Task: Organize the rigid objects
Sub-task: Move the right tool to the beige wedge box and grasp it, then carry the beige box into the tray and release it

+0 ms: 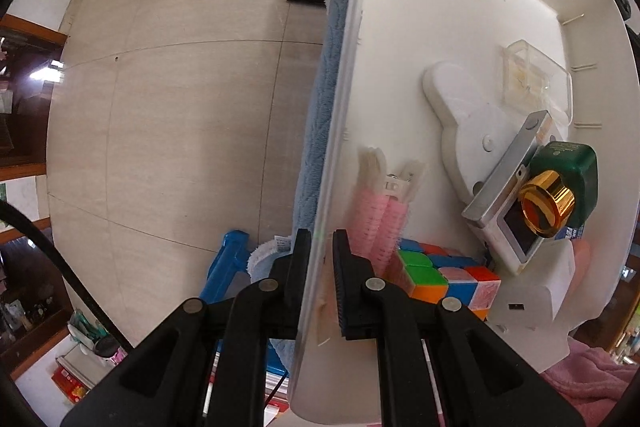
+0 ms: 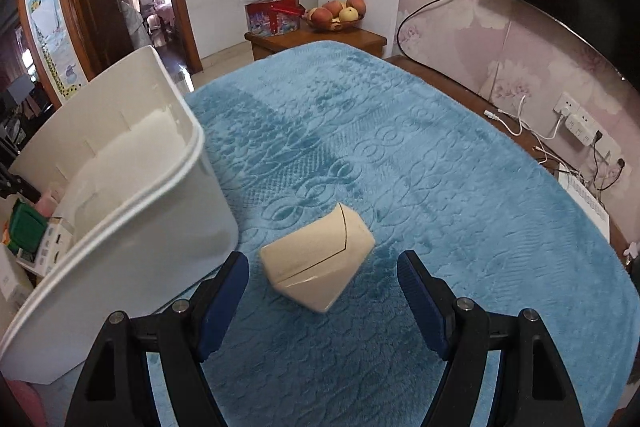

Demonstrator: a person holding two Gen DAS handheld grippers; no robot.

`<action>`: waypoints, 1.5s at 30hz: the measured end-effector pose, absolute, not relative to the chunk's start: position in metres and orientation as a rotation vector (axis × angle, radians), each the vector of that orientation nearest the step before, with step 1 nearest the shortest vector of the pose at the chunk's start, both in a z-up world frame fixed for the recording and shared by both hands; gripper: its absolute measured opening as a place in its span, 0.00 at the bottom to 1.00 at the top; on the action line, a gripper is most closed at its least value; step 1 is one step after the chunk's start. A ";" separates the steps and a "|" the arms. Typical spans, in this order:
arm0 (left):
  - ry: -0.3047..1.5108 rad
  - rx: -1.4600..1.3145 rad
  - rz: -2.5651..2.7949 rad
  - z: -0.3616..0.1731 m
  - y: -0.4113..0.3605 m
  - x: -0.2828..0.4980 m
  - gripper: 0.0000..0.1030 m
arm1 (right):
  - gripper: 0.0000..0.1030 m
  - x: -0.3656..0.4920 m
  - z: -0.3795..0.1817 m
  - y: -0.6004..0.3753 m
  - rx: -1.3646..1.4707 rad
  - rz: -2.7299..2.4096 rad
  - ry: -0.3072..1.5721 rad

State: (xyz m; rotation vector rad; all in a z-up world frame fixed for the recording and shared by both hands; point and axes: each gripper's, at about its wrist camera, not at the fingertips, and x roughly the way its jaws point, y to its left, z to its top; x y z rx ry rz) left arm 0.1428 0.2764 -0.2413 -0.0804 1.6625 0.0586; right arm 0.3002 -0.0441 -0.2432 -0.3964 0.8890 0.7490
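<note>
- Seemingly light and stiff, the cream hard-shell case (image 2: 318, 259) lies on the blue quilted desk cover (image 2: 440, 163), just beside the white plastic bin (image 2: 132, 203).
- Right claw (image 2: 323, 293) released, straddling it; grip its flat flanks.
- Left claw (image 1: 322, 267) clenched on the bin's wall.

Blue quilted cover (image 2: 400, 155), cream box (image 2: 318, 261) (lying tilted), white bin (image 2: 132, 195)
</note>
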 end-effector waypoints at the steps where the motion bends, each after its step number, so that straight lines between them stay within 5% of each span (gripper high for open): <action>1: 1.662 -0.077 0.058 -0.240 0.275 0.142 0.11 | 0.75 0.302 -0.246 -0.044 -0.389 0.752 0.893; 9: 1.653 -0.073 0.065 -0.240 0.269 0.134 0.11 | 0.64 0.308 -0.258 -0.035 -0.391 0.753 0.913; 24: 1.561 -0.153 0.193 -0.209 0.272 0.122 0.18 | 0.64 0.264 -0.257 -0.060 -0.270 0.578 1.006; 29: 1.502 -0.224 0.223 -0.192 0.276 0.114 0.38 | 0.64 0.217 -0.257 -0.075 -0.215 0.486 1.068; 36: 1.438 -0.200 0.238 -0.171 0.268 0.113 0.41 | 0.64 0.167 -0.246 -0.092 -0.125 0.374 1.149; 40: 1.383 -0.197 0.260 -0.156 0.270 0.103 0.61 | 0.64 0.145 -0.221 -0.095 -0.081 0.330 1.112; 45: 1.294 -0.189 0.230 -0.131 0.268 0.088 0.66 | 0.64 0.121 -0.176 -0.091 0.019 0.287 1.017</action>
